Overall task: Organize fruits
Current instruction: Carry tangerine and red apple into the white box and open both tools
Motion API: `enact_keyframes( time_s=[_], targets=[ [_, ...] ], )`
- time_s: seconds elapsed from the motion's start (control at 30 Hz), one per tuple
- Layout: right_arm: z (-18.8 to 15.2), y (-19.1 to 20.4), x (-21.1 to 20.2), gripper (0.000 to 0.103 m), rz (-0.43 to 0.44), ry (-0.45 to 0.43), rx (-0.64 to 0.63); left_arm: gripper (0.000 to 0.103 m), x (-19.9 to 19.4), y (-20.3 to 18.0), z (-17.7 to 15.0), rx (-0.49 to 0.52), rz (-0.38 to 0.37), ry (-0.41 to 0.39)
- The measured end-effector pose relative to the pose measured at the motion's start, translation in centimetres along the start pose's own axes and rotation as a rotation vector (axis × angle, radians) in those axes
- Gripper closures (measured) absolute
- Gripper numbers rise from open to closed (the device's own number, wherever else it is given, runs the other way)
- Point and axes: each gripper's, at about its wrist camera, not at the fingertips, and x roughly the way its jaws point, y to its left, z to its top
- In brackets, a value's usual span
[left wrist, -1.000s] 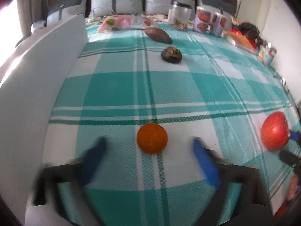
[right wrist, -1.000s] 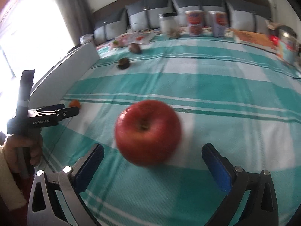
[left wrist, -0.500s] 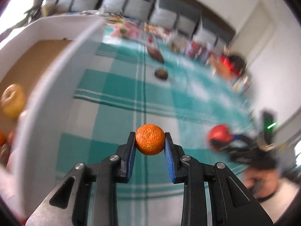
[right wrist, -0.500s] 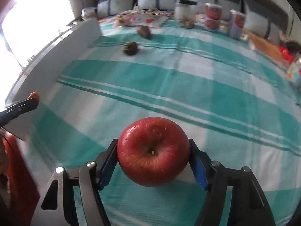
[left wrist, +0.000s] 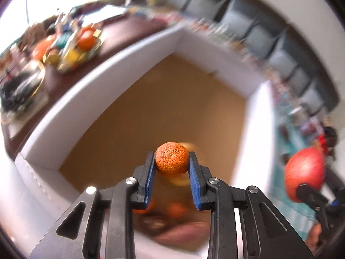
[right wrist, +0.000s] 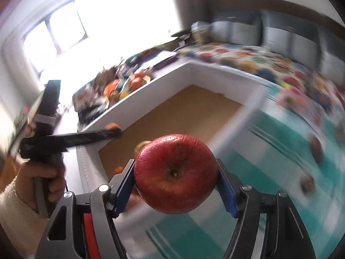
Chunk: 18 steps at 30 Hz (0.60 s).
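My left gripper (left wrist: 171, 161) is shut on a small orange (left wrist: 171, 159) and holds it above the brown floor of a white-walled box (left wrist: 71, 112). Blurred fruits (left wrist: 176, 209) lie in the box beneath it. My right gripper (right wrist: 175, 177) is shut on a big red apple (right wrist: 175, 173), stem end towards the camera, over the box's near corner and the teal cloth. In the right wrist view the left gripper (right wrist: 113, 130) reaches over the box wall (right wrist: 215, 75) from the left, held by a hand (right wrist: 41, 179). The apple (left wrist: 305, 173) also shows at the right of the left wrist view.
Two dark fruits (right wrist: 315, 149) (right wrist: 307, 182) lie on the teal checked cloth (right wrist: 269, 151) to the right of the box. A dark side table beyond the box carries a plate of fruit (left wrist: 79, 45) and clutter. Grey cushions (left wrist: 237, 19) line the back.
Both grippers closed on their fruit, the left on the orange and the right on the apple, lifted them off the cloth and swung left to the box.
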Motion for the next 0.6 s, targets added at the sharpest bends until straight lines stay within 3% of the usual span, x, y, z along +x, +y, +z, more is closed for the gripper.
enact_keyframes(
  time_s=[0.13,0.17,0.3,0.33,0.4,0.47,0.53,0.6],
  targets=[
    [2.0,2.6,7.6,0.033,-0.068,0.209,-0.127,0.071,3.9,2.5,-0.4,-0.045,0.047,0.152],
    [1.9,2.9,9.3,0.033,-0.103,0.259,-0.157,0.069,4.3,2.9,-0.8,-0.055,0.057,0.164],
    [0.8,3.4,11.8,0.033,-0.187,0.320,-0.229,0.045,3.7,2.6,-1.6,-0.017,0.068,0.132],
    [0.7,3.1,11.6,0.032,-0.186,0.309,-0.225,0.035,3.3,2.4,-1.7,-0.007,0.080,0.111],
    [1.3,2.6,9.9,0.029,-0.188,0.216,-0.202,0.033,1.7,1.7,-1.7,0.012,0.085,0.040],
    [2.5,1.7,7.0,0.019,-0.202,0.101,-0.163,0.031,-0.6,0.5,-2.2,0.040,0.071,-0.043],
    [2.3,0.8,3.2,0.004,-0.223,-0.013,-0.125,0.022,-3.5,-1.5,-3.2,0.078,0.057,-0.138],
    [1.1,-0.9,-0.7,0.000,-0.261,-0.100,-0.088,0.021,-5.3,-3.4,-3.7,0.116,0.029,-0.203]
  ],
)
